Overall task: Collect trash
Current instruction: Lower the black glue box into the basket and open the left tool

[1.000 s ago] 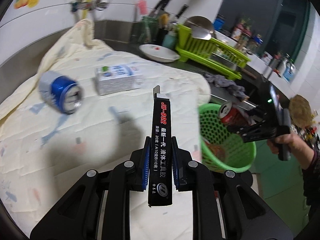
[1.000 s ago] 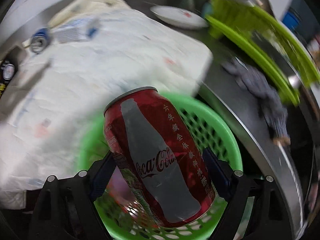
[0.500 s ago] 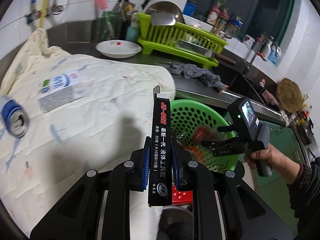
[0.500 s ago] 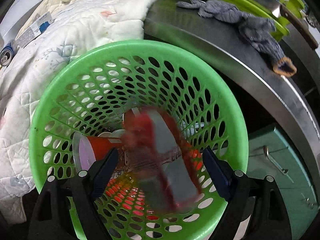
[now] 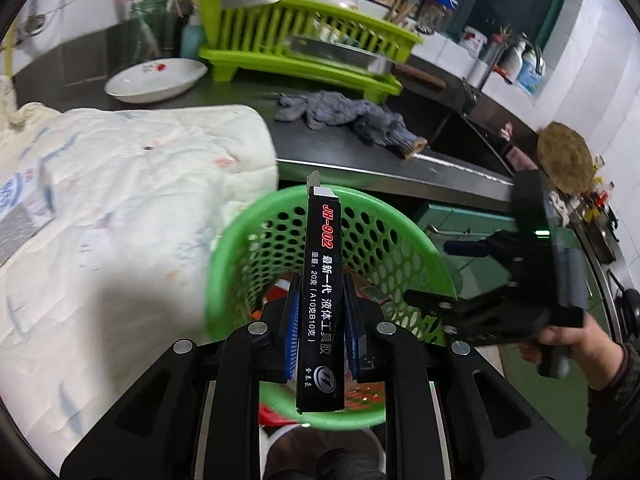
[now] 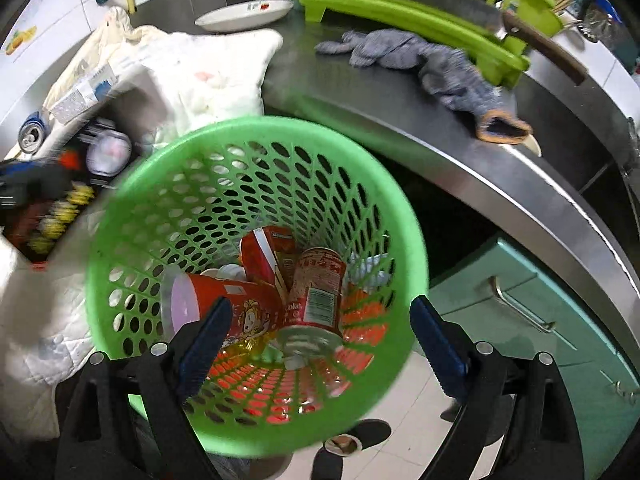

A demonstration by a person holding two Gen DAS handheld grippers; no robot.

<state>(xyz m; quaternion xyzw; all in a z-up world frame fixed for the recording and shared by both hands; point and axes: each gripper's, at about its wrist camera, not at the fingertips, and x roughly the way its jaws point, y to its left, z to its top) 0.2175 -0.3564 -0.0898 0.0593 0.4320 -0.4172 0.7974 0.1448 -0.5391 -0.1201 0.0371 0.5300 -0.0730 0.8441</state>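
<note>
My left gripper (image 5: 322, 308) is shut on a long black glue box (image 5: 323, 280) and holds it over the green perforated basket (image 5: 404, 224). My right gripper (image 6: 316, 332) is open and empty above the same basket (image 6: 120, 216). Inside the basket lie a red Coca-Cola can (image 6: 316, 292), a red cup (image 6: 236, 308) and a red carton (image 6: 266, 254). The right gripper also shows in the left wrist view (image 5: 436, 272), at the basket's right rim. A white carton (image 6: 84, 94) and a blue can (image 6: 32, 134) lie on the white quilt (image 6: 208, 64).
The basket stands on the floor against the steel counter (image 6: 460, 152). On the counter are a grey rag (image 6: 424, 60), a white plate (image 6: 244, 14) and a lime dish rack (image 6: 404, 8). Green drawers (image 6: 520, 304) stand to the right.
My right gripper opened and the Coca-Cola can fell into the basket. My left gripper carried the glue box from over the quilt to over the basket.
</note>
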